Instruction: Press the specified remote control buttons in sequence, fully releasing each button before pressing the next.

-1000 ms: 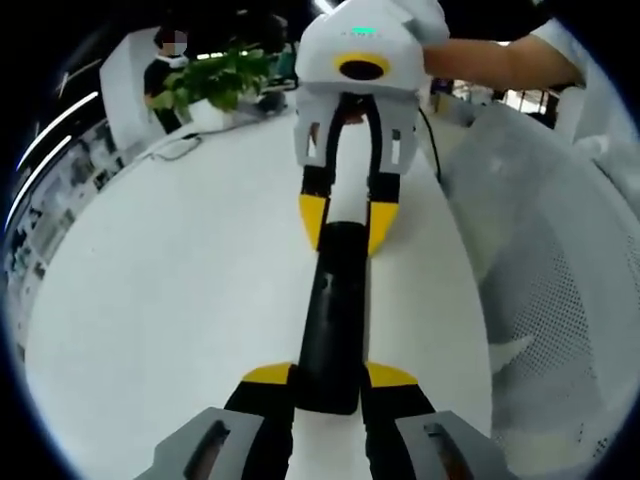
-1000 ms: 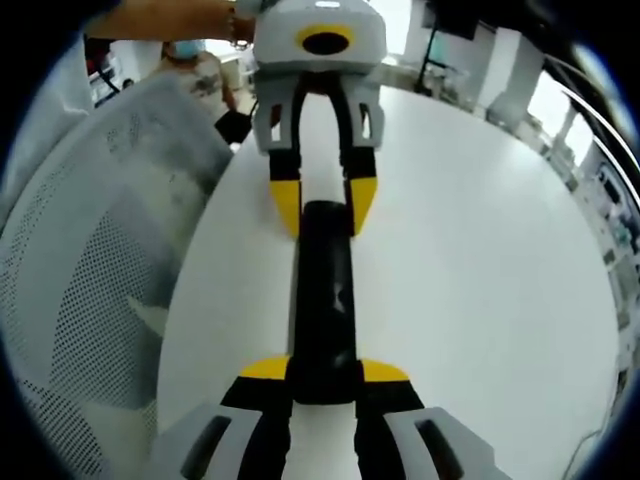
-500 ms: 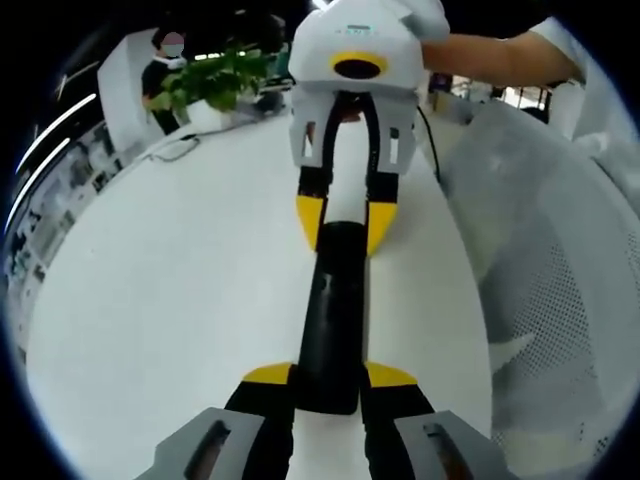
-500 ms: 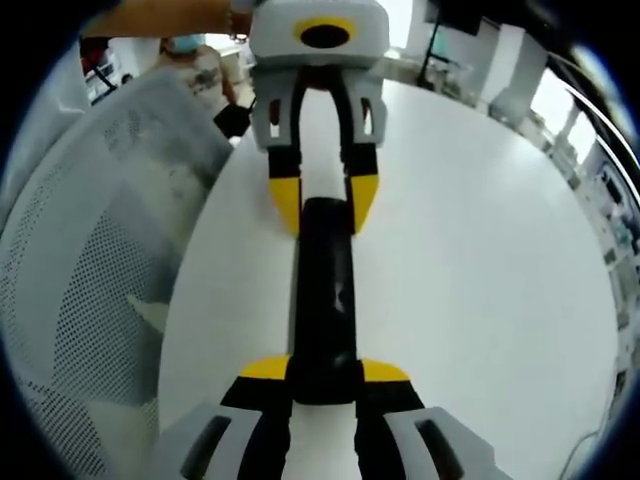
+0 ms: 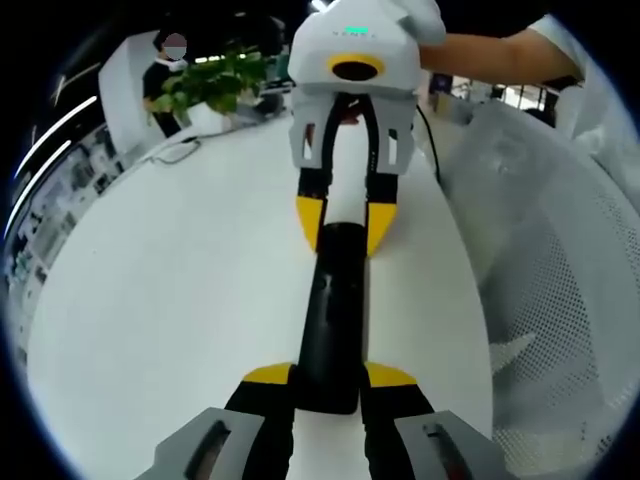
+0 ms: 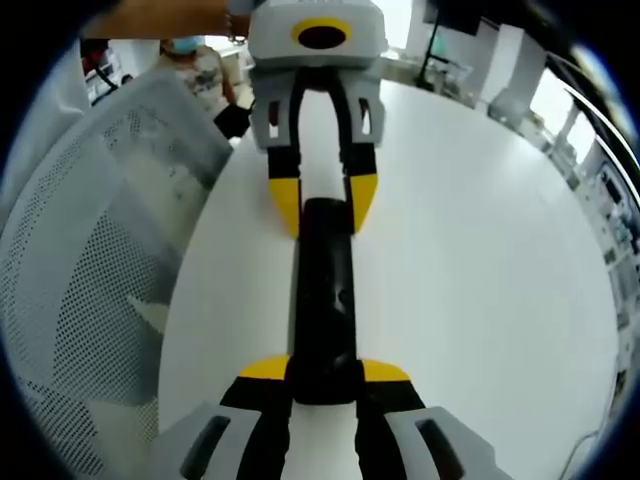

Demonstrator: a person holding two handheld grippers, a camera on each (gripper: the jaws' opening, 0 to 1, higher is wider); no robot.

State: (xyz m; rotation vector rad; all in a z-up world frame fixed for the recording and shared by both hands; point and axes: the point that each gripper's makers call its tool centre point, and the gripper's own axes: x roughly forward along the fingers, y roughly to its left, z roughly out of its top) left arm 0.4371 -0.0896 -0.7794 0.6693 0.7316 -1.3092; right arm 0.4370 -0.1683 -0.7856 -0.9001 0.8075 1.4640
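A long black remote control (image 5: 330, 320) lies on a white table (image 5: 180, 290), held at both ends. In the left gripper view, the left gripper (image 5: 330, 378) clamps its yellow-tipped jaws on the near end of the remote, one jaw on each long side. At the far end the right gripper (image 5: 345, 222) comes in from the top, its jaws pressed against the remote's sides. The right gripper view shows the same hold from the other end: the right gripper (image 6: 325, 372) grips the near end, and the left gripper (image 6: 323, 205) closes on the far end. The remote runs lengthwise between the two grippers (its buttons are too dark to make out). A white mesh chair back (image 6: 90, 290) stands beside the table, and a green plant (image 5: 215, 80) sits at the far edge
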